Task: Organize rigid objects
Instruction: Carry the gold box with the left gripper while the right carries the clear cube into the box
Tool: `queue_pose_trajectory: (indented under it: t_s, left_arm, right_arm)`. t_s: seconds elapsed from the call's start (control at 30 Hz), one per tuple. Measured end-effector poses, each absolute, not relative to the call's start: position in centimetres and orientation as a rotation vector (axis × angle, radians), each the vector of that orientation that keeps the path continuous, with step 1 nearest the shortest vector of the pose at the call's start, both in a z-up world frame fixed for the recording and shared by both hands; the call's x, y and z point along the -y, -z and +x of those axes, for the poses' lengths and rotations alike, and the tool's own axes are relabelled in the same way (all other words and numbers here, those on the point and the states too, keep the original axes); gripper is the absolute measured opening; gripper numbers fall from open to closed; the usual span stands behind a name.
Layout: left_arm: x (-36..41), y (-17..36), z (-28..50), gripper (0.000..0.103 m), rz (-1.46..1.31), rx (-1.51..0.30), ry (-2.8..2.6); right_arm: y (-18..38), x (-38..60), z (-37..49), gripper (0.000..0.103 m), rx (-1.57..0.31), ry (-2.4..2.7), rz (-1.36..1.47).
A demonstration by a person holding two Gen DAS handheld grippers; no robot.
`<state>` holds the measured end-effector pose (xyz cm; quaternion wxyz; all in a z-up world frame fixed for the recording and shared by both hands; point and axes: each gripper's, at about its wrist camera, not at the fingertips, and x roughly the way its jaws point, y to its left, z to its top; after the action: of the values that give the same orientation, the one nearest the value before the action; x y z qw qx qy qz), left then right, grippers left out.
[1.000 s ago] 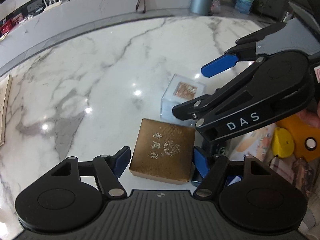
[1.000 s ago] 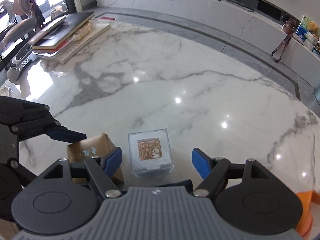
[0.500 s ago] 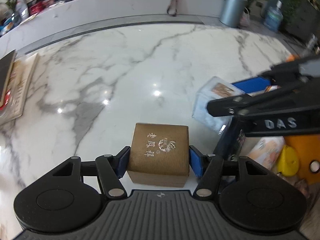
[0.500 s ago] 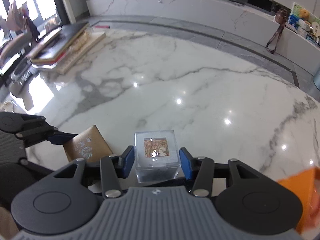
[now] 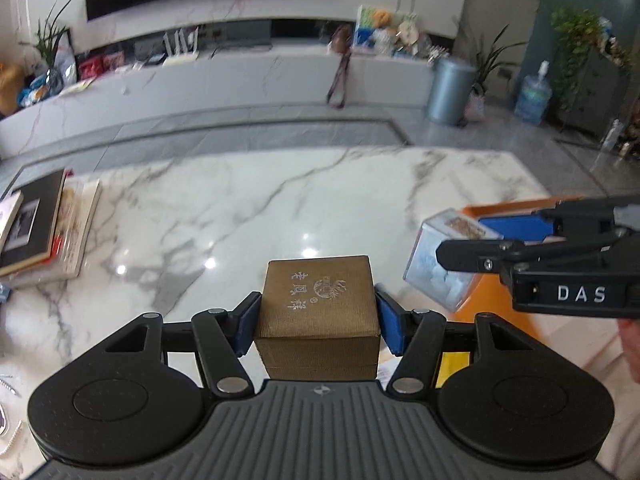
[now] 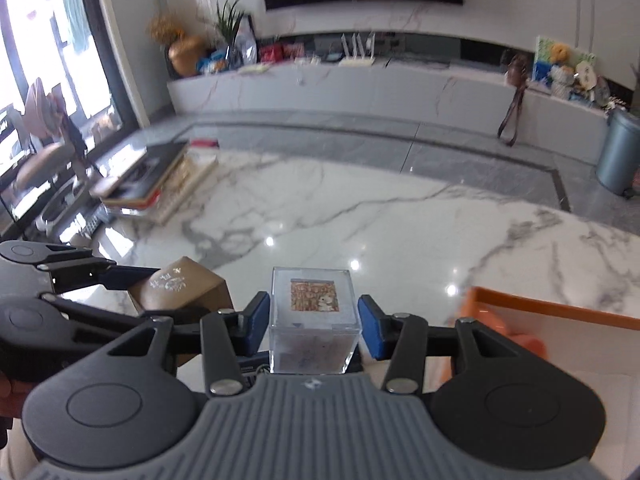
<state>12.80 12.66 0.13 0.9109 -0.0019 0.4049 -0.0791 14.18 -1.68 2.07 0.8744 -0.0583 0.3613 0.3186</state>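
My left gripper [image 5: 318, 322] is shut on a brown box with gold characters [image 5: 320, 300] and holds it lifted above the marble table [image 5: 240, 220]. My right gripper [image 6: 312, 322] is shut on a clear cube box with a picture inside [image 6: 314, 312], also lifted. The clear cube [image 5: 444, 264] and the right gripper [image 5: 472, 246] show at the right of the left wrist view. The brown box [image 6: 182, 288] and the left gripper [image 6: 132, 276] show at the left of the right wrist view.
An orange bin [image 6: 560, 312] stands at the table's right; it also shows in the left wrist view [image 5: 508, 208]. A stack of books [image 5: 44, 232] lies at the table's left edge. Small metal items [image 5: 8, 384] lie near the left front.
Both grippers closed on their boxes and lifted them off the table. The views have tilted up toward the room.
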Motion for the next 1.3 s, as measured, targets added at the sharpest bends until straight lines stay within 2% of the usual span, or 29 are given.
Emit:
queue_pose_trajectory:
  t_s: [0.2,0.43,0.87,1.3]
  left_arm:
    - [-8.1,-2.8,11.0,0.069,0.019,-0.780,0.252]
    - [-1.6,-3.6,10.0,0.069,0.081,-0.762,0.373]
    - [7.8,0.0,11.0,0.069,0.220,-0.853,0.505]
    - [10.1,4.3,15.4,0.069,0.401,-1.004,0.569]
  right_arm:
    - [-4.1,7.6,11.5,0.049,-0.708,-0.598,-0.059]
    - [-3.5,14.3,10.0,0.049,-0.720,-0.507,0.004]
    - [-0.3,21.8,10.9,0.049,-0.790,-0.390,0.091]
    - [2.6,23.8,13.6,0.049,-0.852,-0.387,0.156]
